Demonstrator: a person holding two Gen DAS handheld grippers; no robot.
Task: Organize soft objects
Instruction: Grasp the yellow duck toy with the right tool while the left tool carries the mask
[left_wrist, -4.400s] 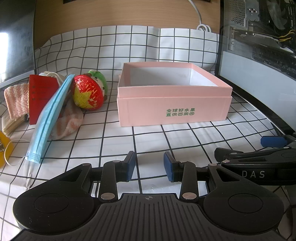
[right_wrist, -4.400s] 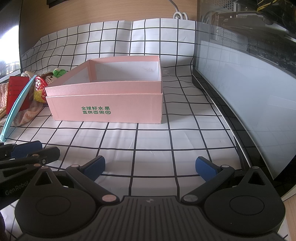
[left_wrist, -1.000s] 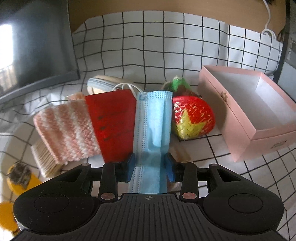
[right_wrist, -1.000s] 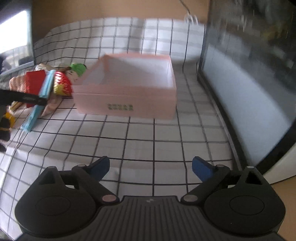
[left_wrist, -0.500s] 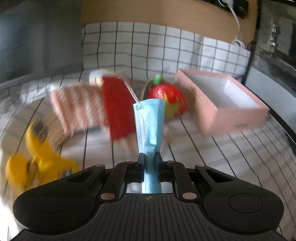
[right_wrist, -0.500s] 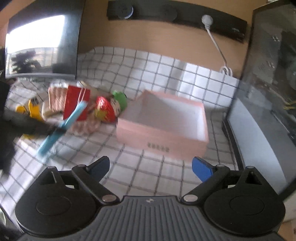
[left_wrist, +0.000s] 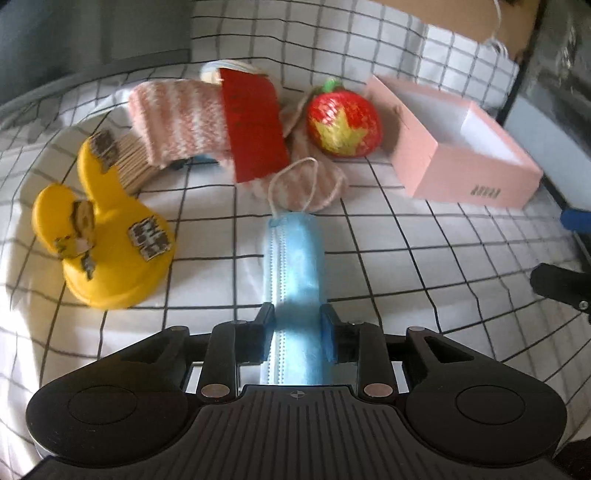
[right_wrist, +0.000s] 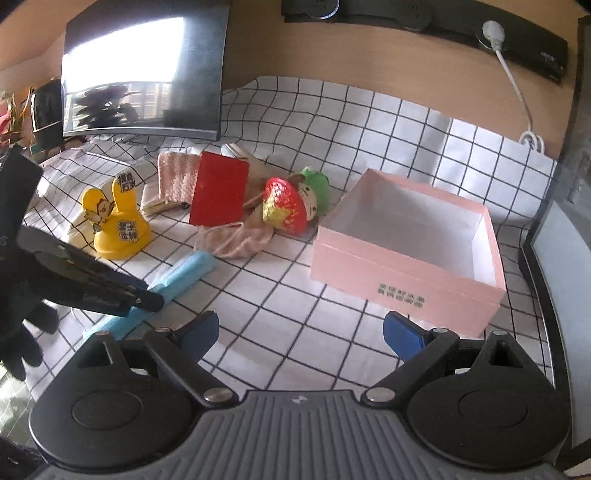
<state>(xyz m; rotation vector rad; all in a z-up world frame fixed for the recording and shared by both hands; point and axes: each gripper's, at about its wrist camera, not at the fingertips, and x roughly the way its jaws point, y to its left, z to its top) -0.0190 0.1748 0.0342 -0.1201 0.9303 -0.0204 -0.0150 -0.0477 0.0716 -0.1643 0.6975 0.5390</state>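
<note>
A blue face mask (left_wrist: 293, 258) lies on the checked cloth, pulled away from the pile, its ear loop trailing toward the pink sock. My left gripper (left_wrist: 295, 326) has its jaws parted on either side of the mask's near end; the mask also shows in the right wrist view (right_wrist: 177, 277), with the left gripper (right_wrist: 147, 299) over it. My right gripper (right_wrist: 301, 332) is wide open and empty above the cloth. The open pink box (right_wrist: 406, 254) stands to the right, empty.
The pile holds a strawberry plush (left_wrist: 343, 125), a red envelope (left_wrist: 253, 125), a pink striped knit (left_wrist: 177, 118), a pink sock (left_wrist: 314, 184) and a yellow rabbit figure (left_wrist: 103, 236). A monitor (right_wrist: 144, 74) stands at the back left.
My left gripper pinched the mask, pulled it off the pile toward me, and its jaws have now parted around it. The right gripper rose and stays open.
</note>
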